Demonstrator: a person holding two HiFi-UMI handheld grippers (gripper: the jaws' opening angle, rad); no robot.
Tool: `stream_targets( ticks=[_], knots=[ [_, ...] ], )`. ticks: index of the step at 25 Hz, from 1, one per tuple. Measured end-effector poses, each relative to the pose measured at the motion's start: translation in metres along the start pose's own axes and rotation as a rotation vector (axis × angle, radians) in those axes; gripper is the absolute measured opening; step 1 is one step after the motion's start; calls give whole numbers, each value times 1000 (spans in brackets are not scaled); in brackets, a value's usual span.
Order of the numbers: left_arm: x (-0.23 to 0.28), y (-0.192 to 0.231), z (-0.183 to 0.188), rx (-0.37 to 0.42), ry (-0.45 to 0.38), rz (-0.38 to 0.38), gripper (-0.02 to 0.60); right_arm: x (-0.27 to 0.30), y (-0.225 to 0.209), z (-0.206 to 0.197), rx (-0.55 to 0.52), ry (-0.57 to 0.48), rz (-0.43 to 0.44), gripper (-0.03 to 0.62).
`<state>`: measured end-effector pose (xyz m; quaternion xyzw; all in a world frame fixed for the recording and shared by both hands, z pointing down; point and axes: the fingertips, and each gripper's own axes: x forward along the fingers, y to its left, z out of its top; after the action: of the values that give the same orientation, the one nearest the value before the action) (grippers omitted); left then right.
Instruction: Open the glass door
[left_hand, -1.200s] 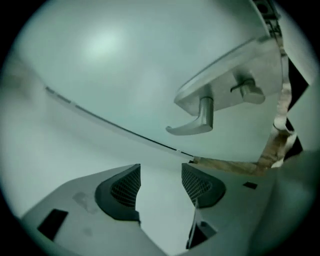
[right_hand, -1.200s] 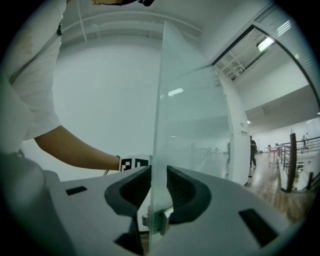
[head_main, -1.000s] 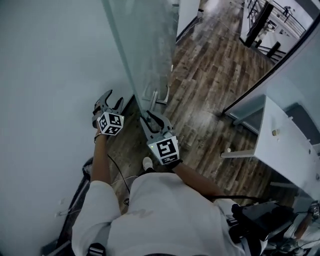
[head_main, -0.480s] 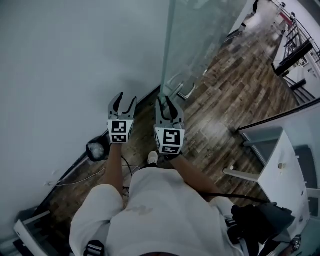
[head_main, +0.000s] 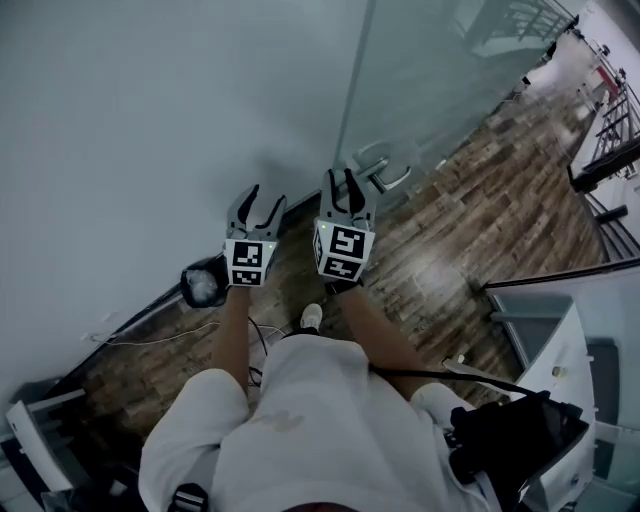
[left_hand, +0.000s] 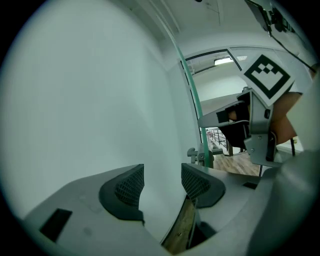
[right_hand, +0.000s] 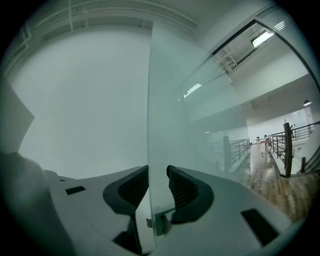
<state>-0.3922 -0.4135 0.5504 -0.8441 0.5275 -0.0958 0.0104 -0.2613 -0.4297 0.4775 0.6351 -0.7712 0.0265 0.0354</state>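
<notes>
The person stands facing a pale wall (head_main: 150, 120) where it meets the glass door (head_main: 450, 70), both arms held forward. The door's free vertical edge runs down just ahead of the two grippers, and its metal handle (head_main: 385, 175) sticks out from the pane just beyond the right gripper.

The right gripper (head_main: 341, 180) points straight at that edge. In the right gripper view its tongs (right_hand: 158, 187) are drawn close together with the edge of the glass door (right_hand: 200, 125) standing between the two dark ribbed pads, which grip the pane from either side. A small metal fitting (right_hand: 160, 220) sits on the glass edge low down between them. Through the pane a railing (right_hand: 285, 145) and a stretch of wood floor show.

The left gripper (head_main: 265, 200) is held just beside the right one, nearer the wall and apart from the door. In the left gripper view its tongs (left_hand: 162, 182) stand apart with only the bare wall behind the gap. The greenish door edge (left_hand: 192, 90) and the handle (left_hand: 196, 154) lie off to their right, with the marker cube (left_hand: 267, 75) of the right gripper beyond.

Below, a dark round object (head_main: 203, 285) sits on the wood floor (head_main: 470, 220) at the foot of the wall, near the left wrist, with a thin cable (head_main: 150, 335) trailing beside it.
</notes>
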Motion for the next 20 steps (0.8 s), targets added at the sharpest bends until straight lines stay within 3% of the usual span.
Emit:
stream_targets(
  ticks=[11, 20],
  knots=[
    [-15, 51, -7, -65, -17, 92, 232, 79, 37, 4, -13, -10, -10, 124],
    [-26, 75, -21, -91, 4, 164, 232, 142, 55, 9, -32, 24, 56, 123]
  ],
)
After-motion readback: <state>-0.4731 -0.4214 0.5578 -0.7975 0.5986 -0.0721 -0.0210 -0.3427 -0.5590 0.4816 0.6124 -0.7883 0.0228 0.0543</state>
